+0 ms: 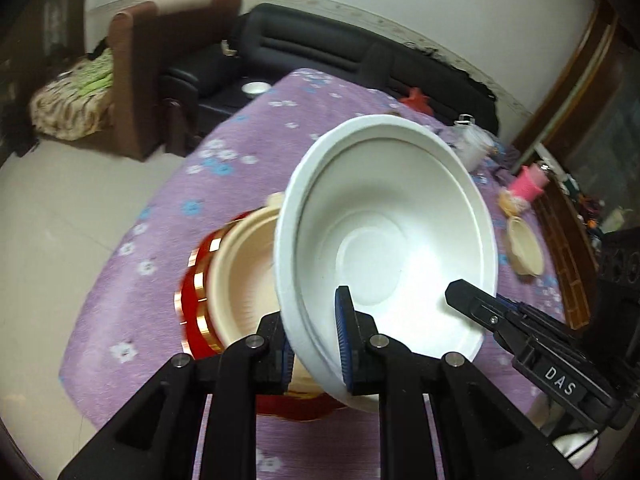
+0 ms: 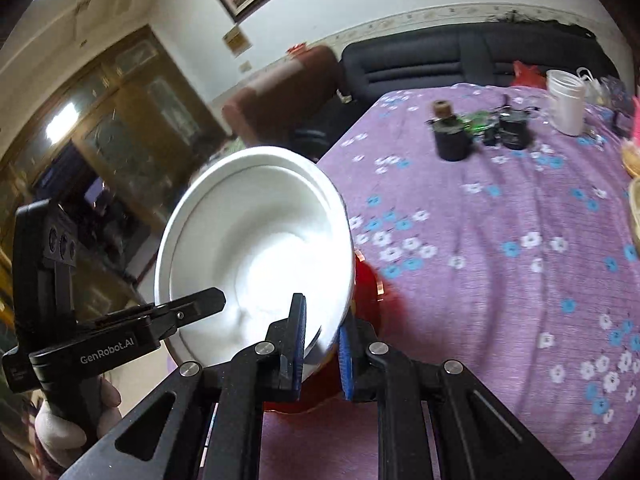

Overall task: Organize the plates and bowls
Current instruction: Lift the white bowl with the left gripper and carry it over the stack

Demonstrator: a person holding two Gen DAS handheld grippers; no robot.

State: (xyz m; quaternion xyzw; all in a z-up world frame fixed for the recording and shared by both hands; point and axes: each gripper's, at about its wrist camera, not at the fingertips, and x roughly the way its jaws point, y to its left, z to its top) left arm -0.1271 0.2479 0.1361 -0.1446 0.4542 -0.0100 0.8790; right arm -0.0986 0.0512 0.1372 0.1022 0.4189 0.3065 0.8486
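Note:
A white bowl (image 1: 384, 216) hangs tilted above the table with both grippers on its rim. My left gripper (image 1: 314, 320) is shut on the near rim, one blue pad inside and one outside. My right gripper (image 1: 480, 308) comes in from the right and clamps the opposite rim. In the right wrist view the same white bowl (image 2: 256, 240) sits in my right gripper (image 2: 322, 320), and the left gripper (image 2: 212, 302) reaches in from the left, held by a gloved hand (image 2: 60, 432). Below the white bowl, a beige bowl (image 1: 248, 280) rests in a red plate (image 1: 192, 304) with gold trim.
The table wears a purple flowered cloth (image 2: 500, 240). A second beige bowl (image 1: 524, 248) and a pink thing (image 1: 530, 184) lie at the right edge. A white jar (image 2: 566, 100) and two black cylinders (image 2: 452, 136) stand at the far end. A black sofa (image 1: 320, 52) lies beyond.

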